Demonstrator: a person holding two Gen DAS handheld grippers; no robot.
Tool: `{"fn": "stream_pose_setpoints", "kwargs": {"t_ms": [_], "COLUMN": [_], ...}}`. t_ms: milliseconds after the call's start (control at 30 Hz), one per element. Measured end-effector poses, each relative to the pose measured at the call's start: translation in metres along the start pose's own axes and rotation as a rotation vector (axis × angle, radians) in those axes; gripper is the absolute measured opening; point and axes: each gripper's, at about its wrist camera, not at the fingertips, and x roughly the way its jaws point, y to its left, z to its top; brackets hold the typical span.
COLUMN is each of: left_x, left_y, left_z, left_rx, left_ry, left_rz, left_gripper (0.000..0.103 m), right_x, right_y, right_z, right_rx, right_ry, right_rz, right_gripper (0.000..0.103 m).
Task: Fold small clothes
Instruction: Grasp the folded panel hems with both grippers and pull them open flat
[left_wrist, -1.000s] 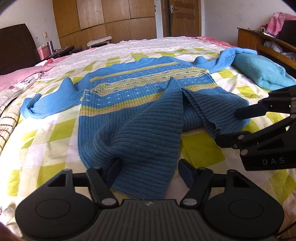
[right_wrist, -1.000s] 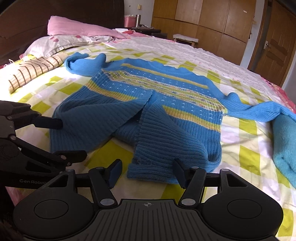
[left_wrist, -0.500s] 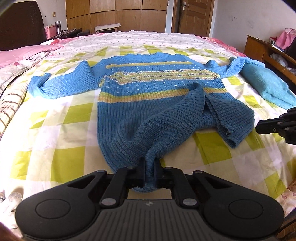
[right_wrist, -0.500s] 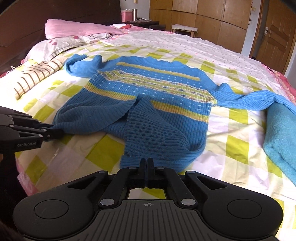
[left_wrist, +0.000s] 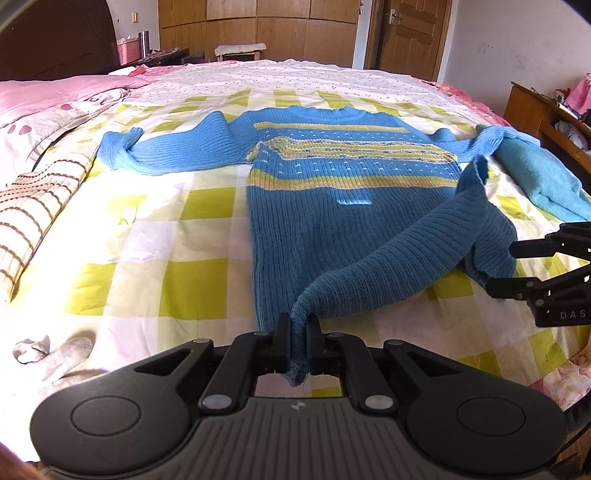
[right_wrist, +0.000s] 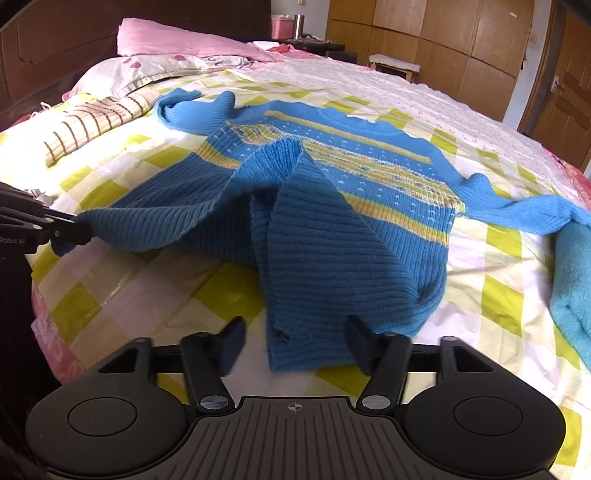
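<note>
Across the bed (left_wrist: 155, 280), your blue sweater (left_wrist: 343, 177) lies spread flat from the middle toward the near edge, sleeves reaching to either side, a teal towel (left_wrist: 535, 177) at the right edge. Your left tool (left_wrist: 298, 332) is clamped on a bunched corner of the hem, lifting it clear of the bed. Your right tool (right_wrist: 293, 341) stands with jaws spread wide around the other hem corner, gripping nothing. Pull now with one side held and the knit will likely drag askew and wrinkle; the thick ribbing could also slip from a shallow pinch
</note>
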Motion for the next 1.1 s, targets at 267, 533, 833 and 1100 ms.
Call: {"fn": "stream_pose_setpoints", "kwargs": {"t_ms": [267,533,833,1100], "left_x": [-0.003,-0.019,-0.033,-0.016], "left_y": [-0.001,0.000,0.002,-0.022], "left_z": [-0.002,-0.010,-0.008,0.024], "left_rx": [0.007,0.065,0.052,0.051], "left_ry": [-0.004,0.026,0.020,-0.041], "left_rz": [-0.017,-0.021,-0.035,-0.090], "left_gripper": [0.014,0.014,0.015,0.015], "right_x": [0.009,-0.029,-0.050,-0.043], "right_y": [-0.009,-0.024,-0.033,-0.042], "right_z": [-0.001,-0.026,-0.027,0.003], "right_rx": [0.041,-0.018,-0.012,0.132], "right_ry": [0.099,0.207,0.220,0.057], "right_rz": [-0.018,0.008,0.065,0.089], "right_gripper": [0.004,0.004,0.006,0.011]}}
